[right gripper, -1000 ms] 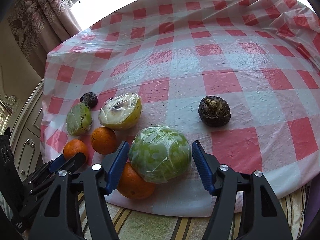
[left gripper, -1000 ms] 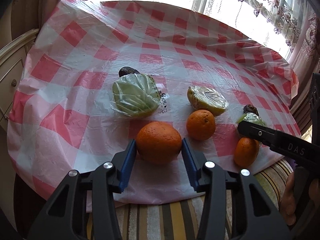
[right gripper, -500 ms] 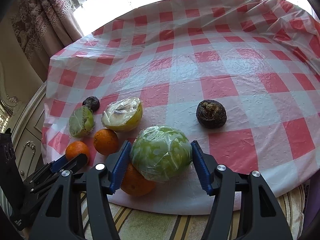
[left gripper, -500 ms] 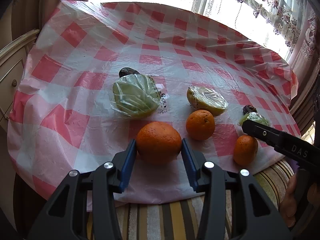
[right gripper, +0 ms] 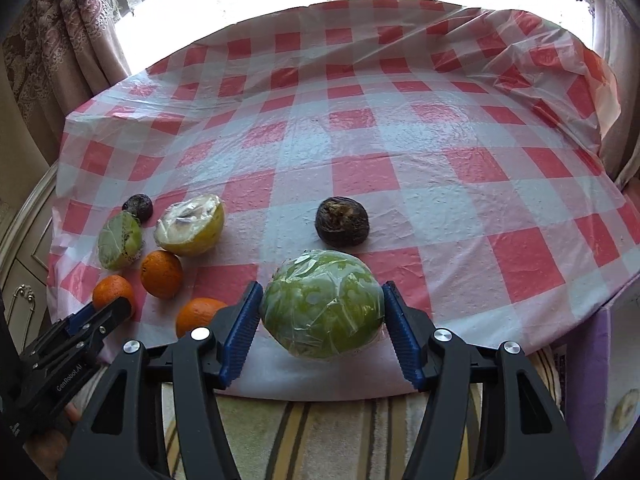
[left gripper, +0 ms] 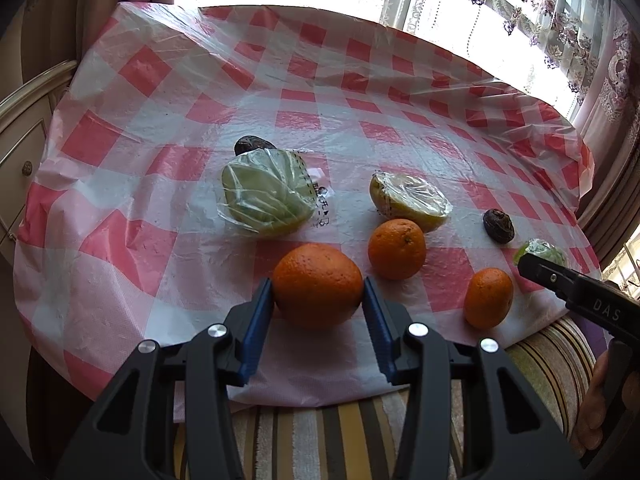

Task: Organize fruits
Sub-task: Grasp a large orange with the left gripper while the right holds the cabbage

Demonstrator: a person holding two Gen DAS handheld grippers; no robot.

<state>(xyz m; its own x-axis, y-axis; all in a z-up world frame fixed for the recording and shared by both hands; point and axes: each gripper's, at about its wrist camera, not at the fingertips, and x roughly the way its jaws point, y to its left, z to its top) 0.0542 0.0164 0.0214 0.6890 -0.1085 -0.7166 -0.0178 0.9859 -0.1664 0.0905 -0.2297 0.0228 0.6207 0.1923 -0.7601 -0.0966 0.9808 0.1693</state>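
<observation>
Your left tool [left gripper: 318, 298] is clamping the big orange [left gripper: 318, 285] near the bench's front edge, both blue pads touching its sides. Your right tool [right gripper: 322, 314] is squeezing the wrapped green melon [right gripper: 322, 303] (cling film all over it), just in front of a dark wrinkled fruit [right gripper: 342, 227]. 2 smaller oranges [left gripper: 397, 248] are sitting to the right of the big one on the checked cloth [left gripper: 160, 128].

Red-and-white checked tablecloth [left gripper: 160, 184], patterned curtains [right gripper: 56, 40], striped rug [left gripper: 320, 440], cream cabinet [left gripper: 20, 148].
</observation>
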